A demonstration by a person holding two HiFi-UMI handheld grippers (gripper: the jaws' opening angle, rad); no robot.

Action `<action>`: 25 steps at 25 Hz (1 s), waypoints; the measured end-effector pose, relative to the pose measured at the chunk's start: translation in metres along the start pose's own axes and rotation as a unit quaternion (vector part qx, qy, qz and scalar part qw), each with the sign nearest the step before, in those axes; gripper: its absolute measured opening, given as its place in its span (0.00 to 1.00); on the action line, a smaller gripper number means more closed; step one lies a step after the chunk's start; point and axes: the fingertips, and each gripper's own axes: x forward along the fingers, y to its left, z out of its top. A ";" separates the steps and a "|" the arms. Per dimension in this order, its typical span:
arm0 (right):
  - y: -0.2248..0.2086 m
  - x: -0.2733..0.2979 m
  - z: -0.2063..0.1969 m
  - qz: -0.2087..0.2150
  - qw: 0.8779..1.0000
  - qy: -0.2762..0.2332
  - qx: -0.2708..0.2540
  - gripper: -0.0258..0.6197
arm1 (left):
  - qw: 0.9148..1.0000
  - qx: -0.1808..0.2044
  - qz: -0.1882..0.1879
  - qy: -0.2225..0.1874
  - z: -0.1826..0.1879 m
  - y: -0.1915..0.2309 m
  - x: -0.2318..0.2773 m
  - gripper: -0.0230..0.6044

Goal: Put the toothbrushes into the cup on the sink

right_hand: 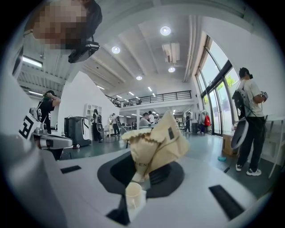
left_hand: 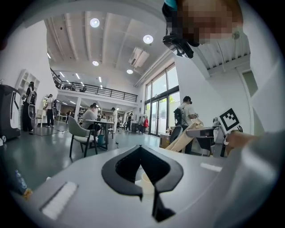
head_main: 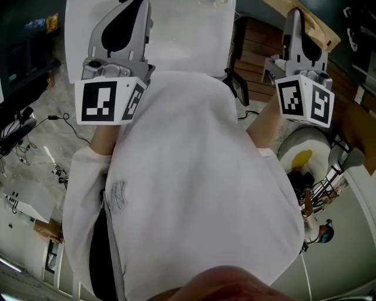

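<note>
No toothbrush, cup or sink shows in any view. Both grippers are held up in front of the person's white shirt (head_main: 188,176). My left gripper (head_main: 126,17), above its marker cube (head_main: 108,100) at the upper left, has its dark jaws together with nothing between them; in the left gripper view my left gripper (left_hand: 140,149) points out into the hall. My right gripper (head_main: 295,17) at the upper right is shut on a beige paper packet (right_hand: 156,142) with a zigzag edge, which sticks up out of the jaws. The packet (head_main: 320,32) shows behind that gripper.
A white tabletop (head_main: 188,29) lies ahead of the person. Wooden boards (head_main: 252,53) and a round white thing with a yellow patch (head_main: 302,156) are at the right. Cables (head_main: 59,117) lie on the floor at the left. A chair (left_hand: 82,133) and people stand about the hall.
</note>
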 end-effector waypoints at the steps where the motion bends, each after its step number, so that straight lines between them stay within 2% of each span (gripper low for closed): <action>1: 0.001 0.003 0.000 0.003 1.000 -0.001 0.000 0.11 | 1.000 -0.001 0.002 -0.001 0.001 0.001 -0.001 0.04; 12: 0.019 0.023 -0.001 0.032 0.999 0.002 -0.013 0.11 | 1.000 0.001 0.025 -0.006 0.007 0.017 -0.015 0.04; 25: 0.018 0.034 -0.011 0.039 0.999 0.003 -0.007 0.11 | 0.999 0.006 0.036 -0.012 0.011 0.018 -0.020 0.04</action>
